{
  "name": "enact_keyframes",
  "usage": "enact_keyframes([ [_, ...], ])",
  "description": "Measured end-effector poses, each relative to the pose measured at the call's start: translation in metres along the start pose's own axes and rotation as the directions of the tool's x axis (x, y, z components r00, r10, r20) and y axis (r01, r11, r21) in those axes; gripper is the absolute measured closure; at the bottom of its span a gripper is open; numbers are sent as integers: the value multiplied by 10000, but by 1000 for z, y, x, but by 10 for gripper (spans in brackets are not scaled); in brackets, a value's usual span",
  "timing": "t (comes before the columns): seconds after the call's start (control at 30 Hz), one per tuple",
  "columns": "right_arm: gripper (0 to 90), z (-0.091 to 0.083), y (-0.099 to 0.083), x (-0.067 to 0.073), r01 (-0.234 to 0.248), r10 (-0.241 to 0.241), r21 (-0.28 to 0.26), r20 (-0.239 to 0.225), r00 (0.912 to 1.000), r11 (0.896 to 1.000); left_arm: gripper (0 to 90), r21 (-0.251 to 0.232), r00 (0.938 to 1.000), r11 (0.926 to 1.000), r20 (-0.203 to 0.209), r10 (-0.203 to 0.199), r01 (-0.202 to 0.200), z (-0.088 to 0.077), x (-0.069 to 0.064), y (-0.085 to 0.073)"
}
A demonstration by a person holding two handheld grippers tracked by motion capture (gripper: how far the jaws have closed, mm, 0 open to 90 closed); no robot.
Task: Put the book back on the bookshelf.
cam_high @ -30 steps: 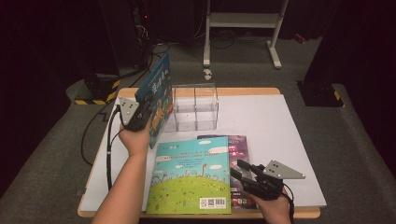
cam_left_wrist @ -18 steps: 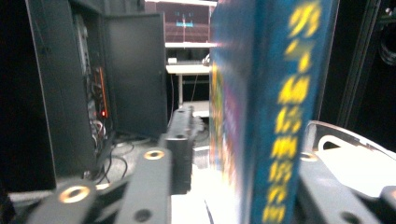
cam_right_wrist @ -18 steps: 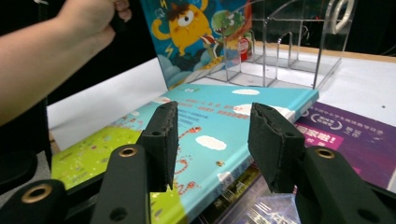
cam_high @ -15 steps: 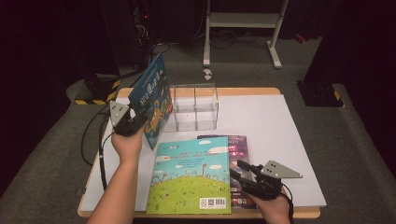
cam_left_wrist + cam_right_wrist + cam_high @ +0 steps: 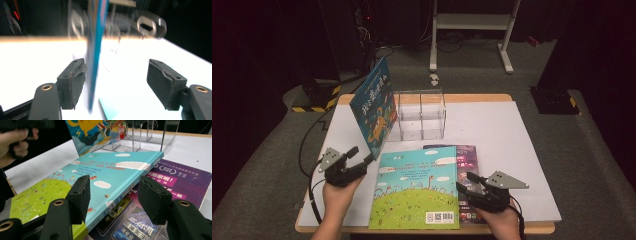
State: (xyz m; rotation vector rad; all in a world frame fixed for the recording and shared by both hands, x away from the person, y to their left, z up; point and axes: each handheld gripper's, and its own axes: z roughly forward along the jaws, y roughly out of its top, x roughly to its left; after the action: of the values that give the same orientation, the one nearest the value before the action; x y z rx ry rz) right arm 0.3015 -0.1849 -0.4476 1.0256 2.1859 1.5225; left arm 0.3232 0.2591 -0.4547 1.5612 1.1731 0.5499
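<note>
White table (image 5: 512, 135) on grey carpet (image 5: 267, 165); dark room. Left gripper (image 5: 357, 157) spread, just opened, blue book (image 5: 374, 107) released. Right gripper (image 5: 469, 182) spread, opening astride green book (image 5: 417, 190).

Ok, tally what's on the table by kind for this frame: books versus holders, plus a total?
Books: 3 – blue book standing tilted against the rack, green-and-blue book lying flat, purple book flat, partly under it.
Clear acrylic rack: 1.
Total: 4.
</note>
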Motion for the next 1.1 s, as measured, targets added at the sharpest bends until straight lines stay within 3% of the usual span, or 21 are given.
enact_keyframes([
  [0.1,426,2,-1,1,51,-53,215,91,9999,9998,303,1060,9990,9943,444,-111,63,4,-5,-22],
  [0.2,421,6,-2,3,81,-86,468,106,9999,9989,276,2336,9959,9720,784,-450,255,14,-14,-37],
  [0.3,419,10,-3,5,207,-217,739,133,9997,9970,277,2962,9982,9551,552,-216,43,21,-20,-43],
  [0.37,418,13,-4,7,325,-338,927,126,9993,9952,272,3147,9955,9481,645,-700,463,23,-21,-45],
  [0.47,414,17,-6,7,251,-263,1169,89,9996,9928,262,3634,9933,9290,614,-983,695,30,-24,-50],
  [0.53,410,19,-6,7,166,-178,1320,83,9998,9911,253,3512,9883,9303,662,-1375,1059,29,-21,-54],
  [0.6,409,22,-7,7,67,-69,1359,7,10000,9907,261,3353,9869,9351,695,-1456,1143,28,-20,-56],
  [0.77,409,25,-6,8,-15,25,1480,-61,10000,9890,264,3259,9866,9382,712,-1469,1162,28,-22,-57],
  [0.9,413,24,-5,2,-185,178,1373,67,9998,9904,273,3330,9857,9382,1009,-1353,947,31,-26,-56],
  [1.03,416,19,-6,-10,-482,456,1187,247,9987,9918,282,3090,9838,9469,1217,-1318,886,34,-32,-52],
  [1.1,418,16,-8,-17,-574,521,1149,487,9975,9917,285,2779,9803,9561,1423,-1367,930,33,-35,-47],
])
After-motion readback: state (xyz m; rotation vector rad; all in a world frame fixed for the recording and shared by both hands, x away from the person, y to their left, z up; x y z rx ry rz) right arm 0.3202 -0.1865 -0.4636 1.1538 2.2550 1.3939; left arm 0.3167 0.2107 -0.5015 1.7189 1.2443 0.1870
